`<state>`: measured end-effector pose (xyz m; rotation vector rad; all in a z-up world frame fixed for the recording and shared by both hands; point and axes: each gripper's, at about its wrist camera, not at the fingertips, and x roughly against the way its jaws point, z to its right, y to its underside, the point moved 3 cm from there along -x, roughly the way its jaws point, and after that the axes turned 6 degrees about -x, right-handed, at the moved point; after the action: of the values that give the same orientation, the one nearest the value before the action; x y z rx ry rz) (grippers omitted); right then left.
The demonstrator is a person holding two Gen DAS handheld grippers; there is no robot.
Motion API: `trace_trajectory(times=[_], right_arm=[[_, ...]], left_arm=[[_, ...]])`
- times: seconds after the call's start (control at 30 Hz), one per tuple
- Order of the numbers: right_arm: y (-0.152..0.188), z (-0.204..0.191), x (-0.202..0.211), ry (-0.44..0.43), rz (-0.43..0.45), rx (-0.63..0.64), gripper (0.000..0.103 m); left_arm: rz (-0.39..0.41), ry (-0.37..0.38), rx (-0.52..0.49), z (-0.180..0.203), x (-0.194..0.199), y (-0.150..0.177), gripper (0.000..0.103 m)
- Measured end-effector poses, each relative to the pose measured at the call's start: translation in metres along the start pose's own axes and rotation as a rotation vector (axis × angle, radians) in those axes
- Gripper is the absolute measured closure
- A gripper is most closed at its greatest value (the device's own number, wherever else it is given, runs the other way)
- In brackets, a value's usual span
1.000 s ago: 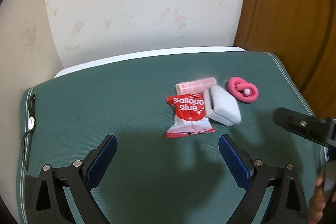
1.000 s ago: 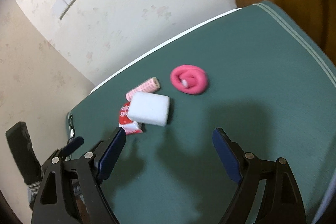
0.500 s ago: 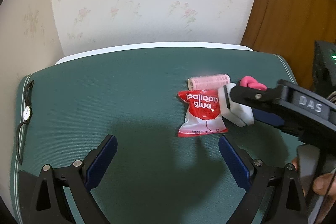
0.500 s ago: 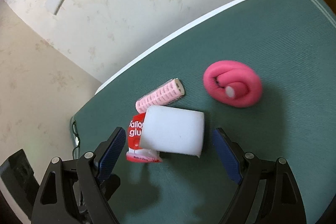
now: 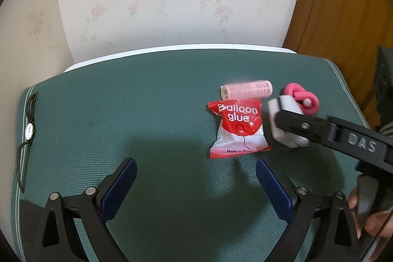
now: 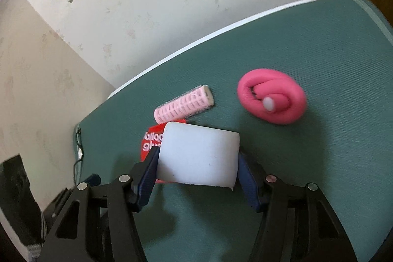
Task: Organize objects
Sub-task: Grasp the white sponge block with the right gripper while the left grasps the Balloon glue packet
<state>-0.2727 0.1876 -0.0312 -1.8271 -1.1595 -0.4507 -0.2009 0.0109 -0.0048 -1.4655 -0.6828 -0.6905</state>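
A white foam block (image 6: 199, 156) lies on the green mat, and my right gripper (image 6: 196, 163) is shut on it, one blue pad on each side. The block also shows in the left wrist view (image 5: 289, 136), partly behind the right gripper's finger (image 5: 304, 125). A red "Balloon glue" packet (image 5: 238, 129) lies just left of the block and peeks out behind it in the right wrist view (image 6: 149, 141). A pink hair roller (image 5: 246, 91) (image 6: 184, 104) lies behind the packet. A pink knotted foam curler (image 5: 303, 101) (image 6: 271, 100) lies to the right. My left gripper (image 5: 196, 184) is open and empty, in front of the packet.
A wristwatch (image 5: 29, 131) lies at the mat's left edge. The green mat (image 5: 122, 114) covers a white table against a floral wall, with a wooden panel at the right. A hand (image 5: 375, 225) holds the right gripper at the lower right.
My right gripper moved forward over the white foam block and closed on it. The left gripper drifted slightly and stayed open.
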Motion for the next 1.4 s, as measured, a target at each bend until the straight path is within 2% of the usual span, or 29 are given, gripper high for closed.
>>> trace_trajectory(times=[0.33, 0.57, 0.87, 1.03, 1.07, 1.1, 1.13, 1.2, 1.4], right_arm=[[0.021, 0.027, 0.051, 0.091, 0.043, 0.059, 0.041], [0.039, 0.034, 0.086, 0.129, 0.074, 0.116, 0.041], [0.048, 0.039, 0.110, 0.130, 0.135, 0.134, 0.041], [0.048, 0.041, 0.112, 0.110, 0.143, 0.115, 0.041], [0.048, 0.040, 0.111, 0.110, 0.142, 0.114, 0.041], [0.048, 0.041, 0.111, 0.107, 0.141, 0.112, 0.041], [0.049, 0.041, 0.111, 0.107, 0.141, 0.112, 0.041], [0.050, 0.040, 0.111, 0.109, 0.141, 0.115, 0.041], [0.052, 0.042, 0.111, 0.113, 0.137, 0.117, 0.041]], left_arm=[[-0.016, -0.011, 0.002, 0.005, -0.001, -0.001, 0.004], [-0.016, -0.031, -0.018, 0.018, -0.006, -0.017, 0.004], [-0.057, -0.018, -0.028, 0.046, -0.032, -0.033, 0.004], [-0.055, -0.043, -0.039, 0.052, -0.043, -0.035, 0.004], [-0.054, -0.051, -0.036, 0.052, -0.044, -0.035, 0.005], [-0.056, -0.054, -0.032, 0.050, -0.047, -0.035, 0.013], [-0.065, -0.051, -0.029, 0.050, -0.050, -0.034, 0.024], [-0.103, -0.031, -0.017, 0.049, -0.061, -0.031, 0.038], [-0.076, -0.004, -0.012, 0.046, -0.061, -0.032, 0.039]])
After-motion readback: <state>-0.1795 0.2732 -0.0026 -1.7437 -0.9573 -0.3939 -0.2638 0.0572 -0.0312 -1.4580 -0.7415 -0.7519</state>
